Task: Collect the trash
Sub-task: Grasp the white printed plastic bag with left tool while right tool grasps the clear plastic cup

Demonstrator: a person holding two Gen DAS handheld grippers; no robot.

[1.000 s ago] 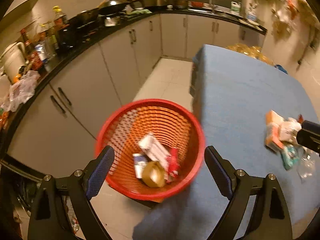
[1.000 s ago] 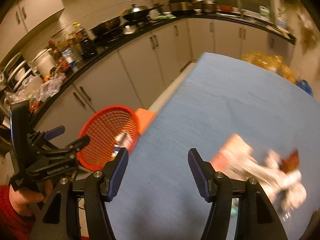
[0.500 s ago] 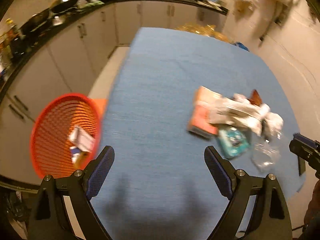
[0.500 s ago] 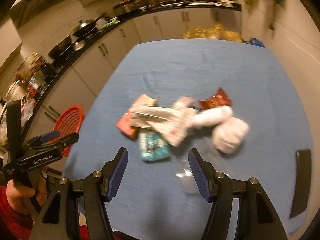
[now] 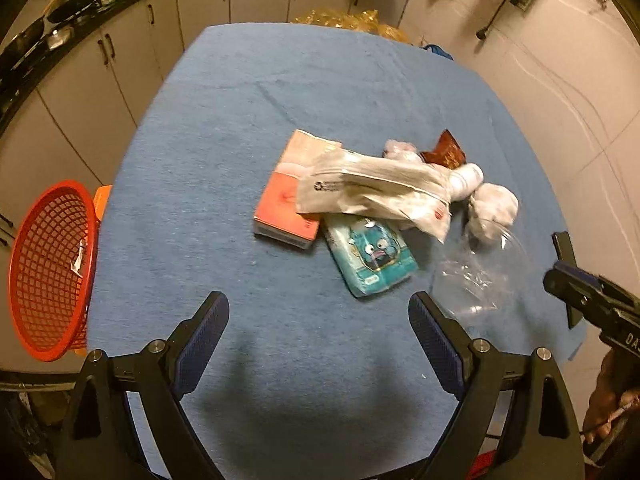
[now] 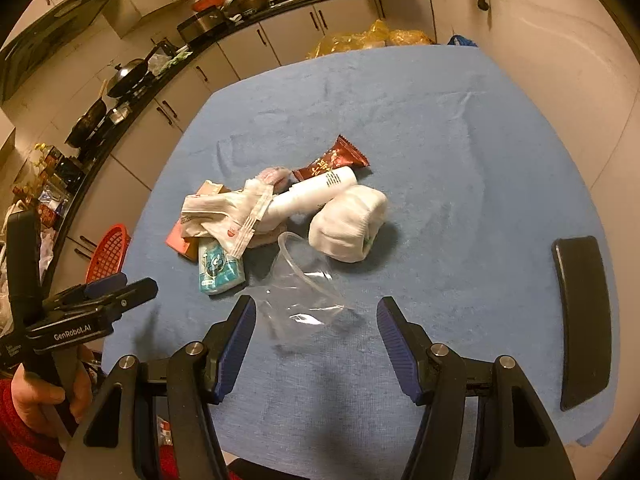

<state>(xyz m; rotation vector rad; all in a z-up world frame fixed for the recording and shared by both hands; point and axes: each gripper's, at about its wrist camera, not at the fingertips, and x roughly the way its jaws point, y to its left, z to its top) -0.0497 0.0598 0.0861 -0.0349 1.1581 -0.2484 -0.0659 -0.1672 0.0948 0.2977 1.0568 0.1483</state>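
A pile of trash lies mid-table: a pink box, a white plastic bag, a teal tissue pack, a brown wrapper, a white tube, a white wad and a crushed clear plastic cup. The red basket stands off the table's left edge with some trash inside. My left gripper is open and empty, short of the pile. My right gripper is open and empty, just before the clear cup.
The table has a blue cloth. A black flat object lies near the table's right edge. Kitchen cabinets and a cluttered counter run along the left. Yellow bags sit beyond the far edge.
Both grippers have swung from the basket side to face the trash pile and have come nearer to it. Both stayed open and empty.
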